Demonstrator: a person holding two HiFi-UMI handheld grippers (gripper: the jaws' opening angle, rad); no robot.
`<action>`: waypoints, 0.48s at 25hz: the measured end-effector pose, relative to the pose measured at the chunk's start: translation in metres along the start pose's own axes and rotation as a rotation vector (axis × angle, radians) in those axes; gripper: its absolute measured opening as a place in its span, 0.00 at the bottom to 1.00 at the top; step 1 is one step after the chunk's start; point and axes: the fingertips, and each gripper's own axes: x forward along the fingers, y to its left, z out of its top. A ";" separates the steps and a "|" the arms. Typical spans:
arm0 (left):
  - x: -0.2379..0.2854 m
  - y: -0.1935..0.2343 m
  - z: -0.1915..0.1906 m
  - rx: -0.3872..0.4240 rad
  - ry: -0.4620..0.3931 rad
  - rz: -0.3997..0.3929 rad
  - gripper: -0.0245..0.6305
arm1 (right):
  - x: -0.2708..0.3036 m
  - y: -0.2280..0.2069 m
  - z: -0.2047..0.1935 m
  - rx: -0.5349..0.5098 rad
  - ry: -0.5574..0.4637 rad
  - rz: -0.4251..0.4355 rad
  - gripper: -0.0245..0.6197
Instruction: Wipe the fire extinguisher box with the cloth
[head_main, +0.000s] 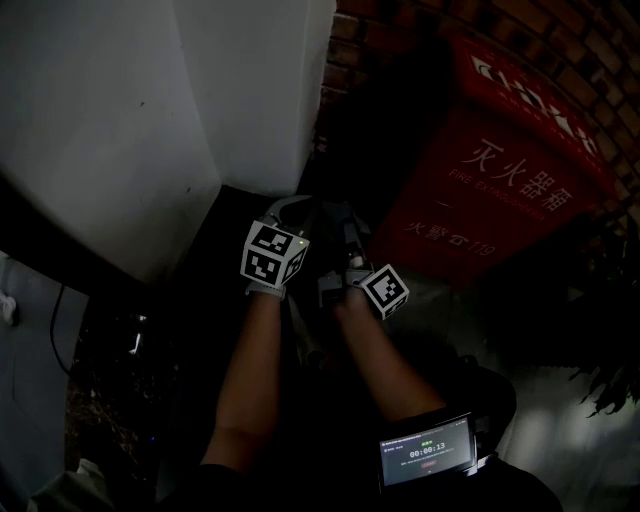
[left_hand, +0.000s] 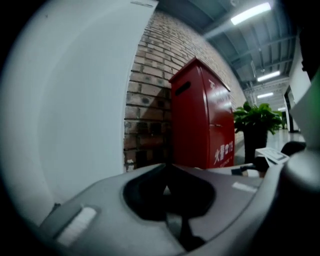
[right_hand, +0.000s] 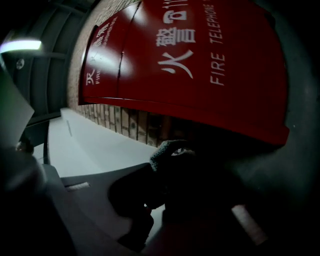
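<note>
Between right tongs (right_hand: 172, 167), nubbly grey cloth (right_hand: 162, 152).

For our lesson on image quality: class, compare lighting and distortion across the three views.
Head view: dim, fire extinguisher box dull red. Left gripper view: brightest, fisheye bending the brick wall. Right gripper view: glare on the box, cloth lost in shadow.

Looks like a public-building corridor: brick wall (left_hand: 150, 100), red fire extinguisher box (left_hand: 200, 120) against it, potted plant (left_hand: 255, 122) beyond, strip lights (left_hand: 252, 12) along an open-beam ceiling (left_hand: 210, 22).
</note>
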 end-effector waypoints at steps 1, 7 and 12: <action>-0.003 -0.003 0.007 -0.026 -0.025 -0.006 0.04 | -0.007 0.009 0.005 -0.025 0.017 0.013 0.07; -0.017 -0.042 0.044 -0.079 -0.111 -0.052 0.04 | -0.034 0.081 0.057 -0.242 0.066 0.115 0.07; -0.020 -0.085 0.062 -0.033 -0.095 -0.096 0.04 | -0.045 0.153 0.082 -0.600 0.145 0.203 0.07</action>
